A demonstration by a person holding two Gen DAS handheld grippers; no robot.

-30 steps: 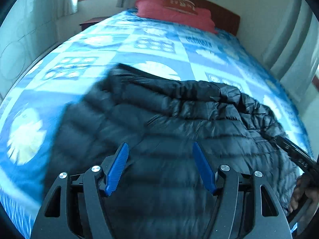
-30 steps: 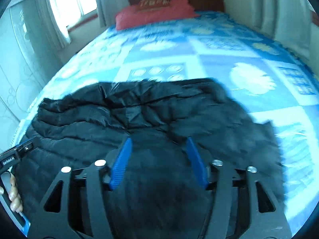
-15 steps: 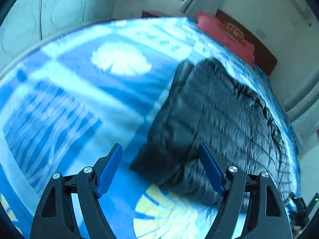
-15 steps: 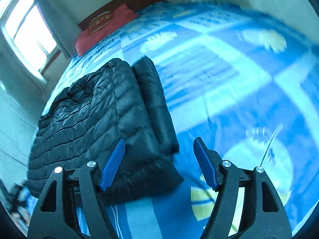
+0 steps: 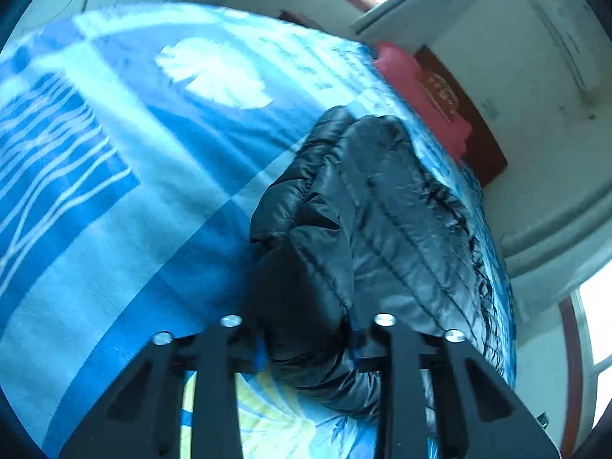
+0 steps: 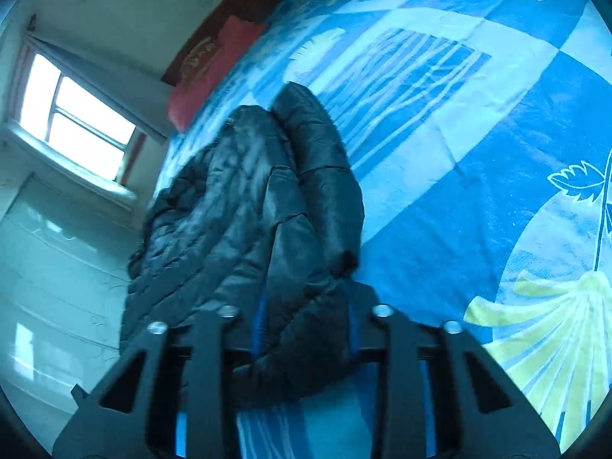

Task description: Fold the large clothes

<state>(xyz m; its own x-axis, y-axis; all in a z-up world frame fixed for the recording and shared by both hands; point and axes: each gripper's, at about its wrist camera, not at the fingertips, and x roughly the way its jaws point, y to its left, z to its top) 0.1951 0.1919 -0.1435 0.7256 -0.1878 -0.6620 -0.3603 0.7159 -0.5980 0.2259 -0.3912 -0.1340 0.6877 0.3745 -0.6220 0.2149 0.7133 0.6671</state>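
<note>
Left wrist view: black puffer jacket (image 5: 382,229) lies on the bed (image 5: 114,210) toward its foot edge, sides apparently folded inward. Left gripper (image 5: 306,348) is closed on one near corner, right gripper (image 6: 306,329) on the other. Judgement: partly folded; the lengthwise fold toward the red pillow (image 5: 420,95) remains.

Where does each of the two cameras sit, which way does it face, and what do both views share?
Left wrist: on the left gripper, facing along its fingers across the bedspread toward the red pillow; its black fingers straddle the black puffer jacket's corner.
Right wrist: on the right gripper, facing the window; its fingers straddle the jacket's opposite corner.
Shared: jacket, bedspread, pillow, headboard.
</note>
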